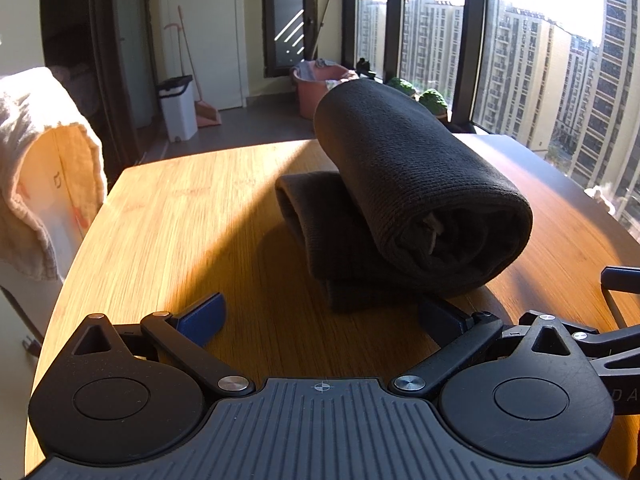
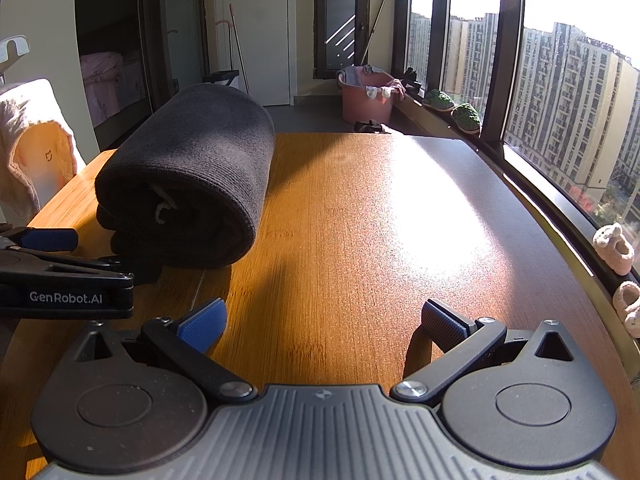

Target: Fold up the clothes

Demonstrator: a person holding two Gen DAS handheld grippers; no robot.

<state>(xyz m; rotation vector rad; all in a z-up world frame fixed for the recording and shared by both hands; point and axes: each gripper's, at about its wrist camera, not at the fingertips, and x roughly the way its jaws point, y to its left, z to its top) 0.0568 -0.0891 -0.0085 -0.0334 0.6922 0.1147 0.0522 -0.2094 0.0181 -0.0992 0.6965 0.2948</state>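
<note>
A dark grey garment [image 1: 404, 184] lies rolled up on the wooden table [image 1: 180, 220], its open end facing me and a flatter fold of the same cloth under it. My left gripper [image 1: 320, 316] is open just short of the roll's near end, nothing between its blue pads. In the right wrist view the same roll [image 2: 192, 176] sits at the left. My right gripper [image 2: 324, 320] is open over bare wood to the right of the roll, holding nothing. The left gripper's body [image 2: 60, 280] shows at that view's left edge.
A cream towel [image 1: 36, 152] hangs over a chair back at the table's left. Large windows [image 2: 568, 112] run along the right side, with small slippers [image 2: 614, 248] on the sill. A pink tub [image 2: 366, 94] and a white bin [image 1: 178, 106] stand on the floor beyond.
</note>
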